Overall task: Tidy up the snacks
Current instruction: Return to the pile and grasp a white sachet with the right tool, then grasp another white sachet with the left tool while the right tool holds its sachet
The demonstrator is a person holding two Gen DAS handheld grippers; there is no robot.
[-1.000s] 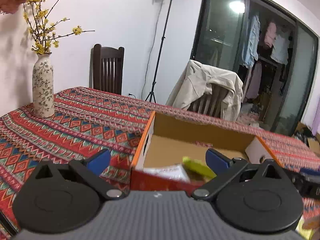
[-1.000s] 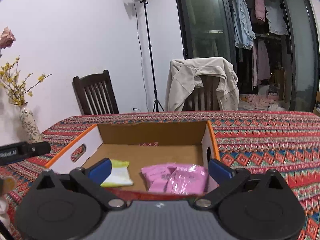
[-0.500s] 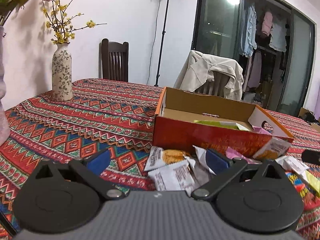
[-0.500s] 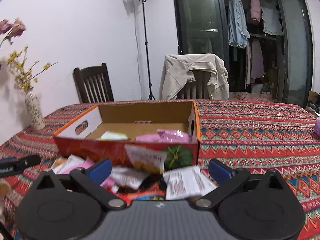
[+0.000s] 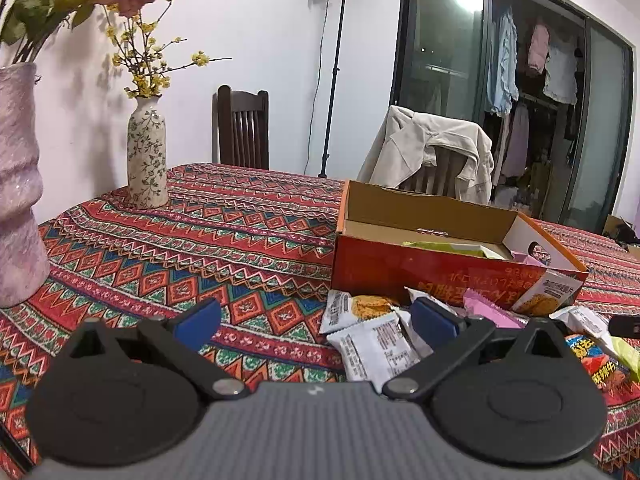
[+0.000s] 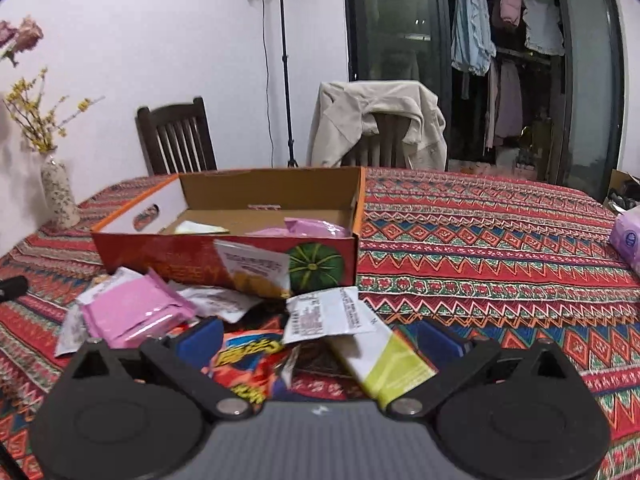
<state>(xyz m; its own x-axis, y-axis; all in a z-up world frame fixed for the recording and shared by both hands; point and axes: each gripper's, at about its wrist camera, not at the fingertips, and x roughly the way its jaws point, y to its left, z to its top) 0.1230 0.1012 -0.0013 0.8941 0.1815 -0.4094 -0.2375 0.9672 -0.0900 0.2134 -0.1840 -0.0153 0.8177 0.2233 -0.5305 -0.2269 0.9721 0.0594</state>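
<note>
Both grippers have pulled back from over the box since a second ago, so the loose packets in front of it now show. The table under a red patterned woven cloth [image 6: 480,248] carries an open red and orange cardboard box [image 6: 200,252] holding a pink packet [image 6: 316,227] and a pale green one [image 5: 444,247]. Against its front wall lies a heap of snack packets: a pink wrapper [image 6: 132,312], a lime-green bar [image 6: 384,364], white biscuit sachets [image 5: 376,348]. The left gripper [image 5: 316,320] and right gripper [image 6: 320,338] hang above the heap, jaws spread wide, empty
</note>
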